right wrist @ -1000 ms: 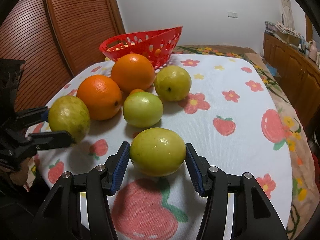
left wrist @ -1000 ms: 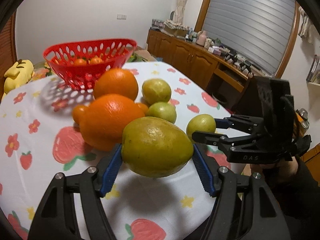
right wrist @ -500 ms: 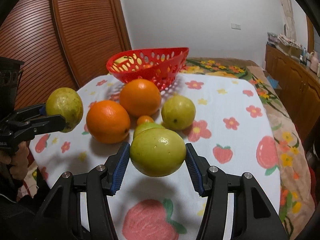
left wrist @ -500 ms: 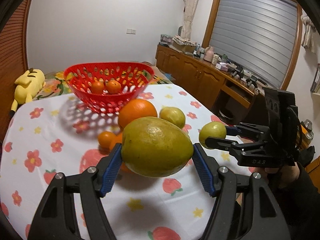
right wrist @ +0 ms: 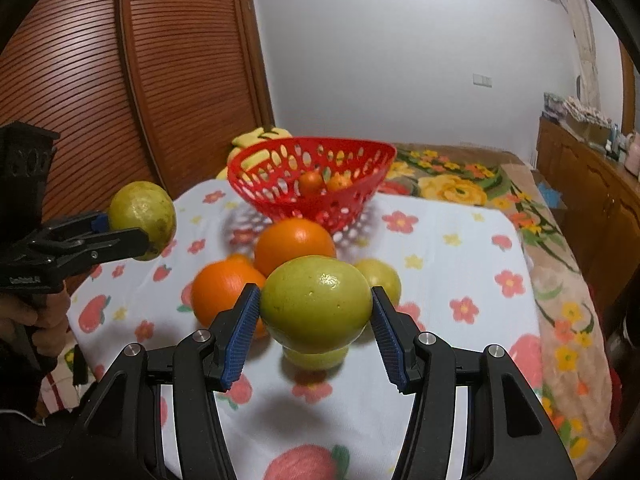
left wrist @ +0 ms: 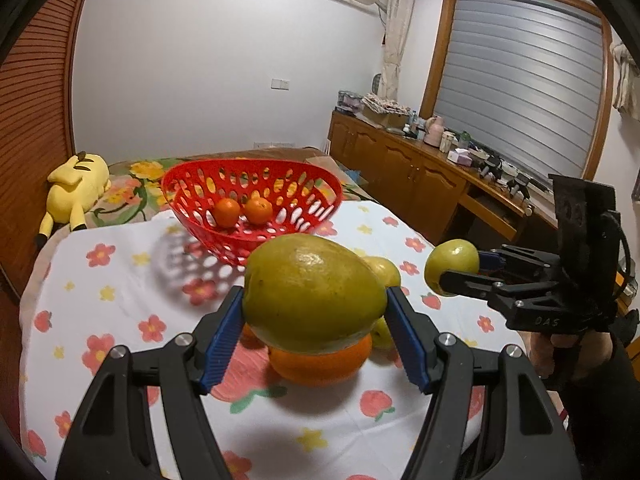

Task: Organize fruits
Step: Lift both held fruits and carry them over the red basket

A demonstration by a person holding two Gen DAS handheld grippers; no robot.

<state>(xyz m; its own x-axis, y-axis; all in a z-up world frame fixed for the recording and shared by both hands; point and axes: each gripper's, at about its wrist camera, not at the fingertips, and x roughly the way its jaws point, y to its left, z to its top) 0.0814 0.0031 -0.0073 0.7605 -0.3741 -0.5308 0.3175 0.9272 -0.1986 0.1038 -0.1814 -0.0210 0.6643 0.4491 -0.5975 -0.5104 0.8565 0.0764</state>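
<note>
My left gripper is shut on a large yellow-green fruit, held above the table. My right gripper is shut on a round green fruit, also held in the air; it shows at the right of the left wrist view. A red perforated basket stands at the table's far side with two small tangerines inside. Two oranges and several green fruits lie on the cloth below the grippers.
The table wears a white cloth with flowers and strawberries. A yellow plush toy lies behind the table at the left. A wooden sideboard with clutter runs along the right wall. A slatted wooden door is at the left.
Both grippers have risen with their fruits, from table level to well above the cloth. The basket and the fruit pile now lie lower and farther in both views.
</note>
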